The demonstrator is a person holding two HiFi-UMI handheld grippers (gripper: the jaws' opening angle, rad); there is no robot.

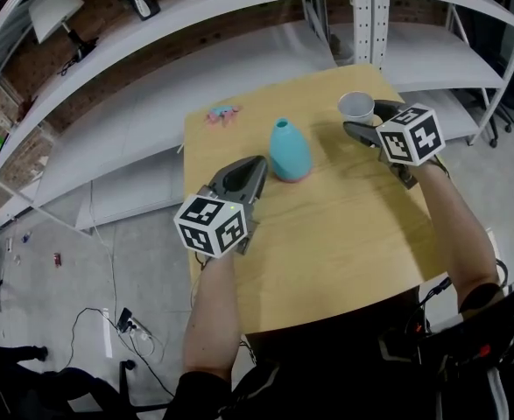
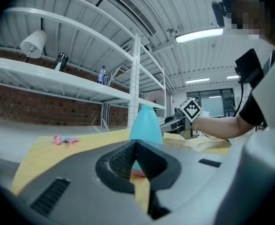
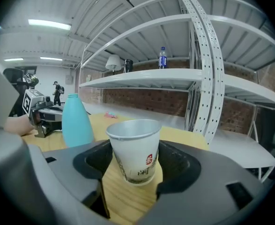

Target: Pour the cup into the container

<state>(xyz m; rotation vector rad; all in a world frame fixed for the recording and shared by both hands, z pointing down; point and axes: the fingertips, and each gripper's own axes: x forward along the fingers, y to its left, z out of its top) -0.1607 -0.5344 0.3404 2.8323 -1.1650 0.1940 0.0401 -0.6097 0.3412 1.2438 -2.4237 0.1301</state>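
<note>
Paper cup [image 1: 355,105], white with red and dark print on its side, stands upright on the wooden table [image 1: 344,234] right between the jaws of the right gripper [image 1: 362,117], near the table's far right corner. Those jaws stand wide apart, one on each side of the cup and very near its wall, and the right gripper view shows no squeeze on the paper. The right forearm reaches out from the lower right across the table's edge, wrist fairly straight, with the marker cube [image 1: 410,134] riding behind the jaws and the gripper tipped a little downward. To that gripper's left, well clear of it, stands the teal container [image 1: 289,151], a narrow-necked bottle on a pink base. The left gripper [image 1: 251,170] points at it from the near side, its tips just short of the bottle; its jaws are pressed together with nothing between them. The left forearm runs straight forward from the table's near edge, holding the gripper about level. A small pink object [image 1: 223,112] lies beyond the left gripper, near the table's far left corner.
</note>
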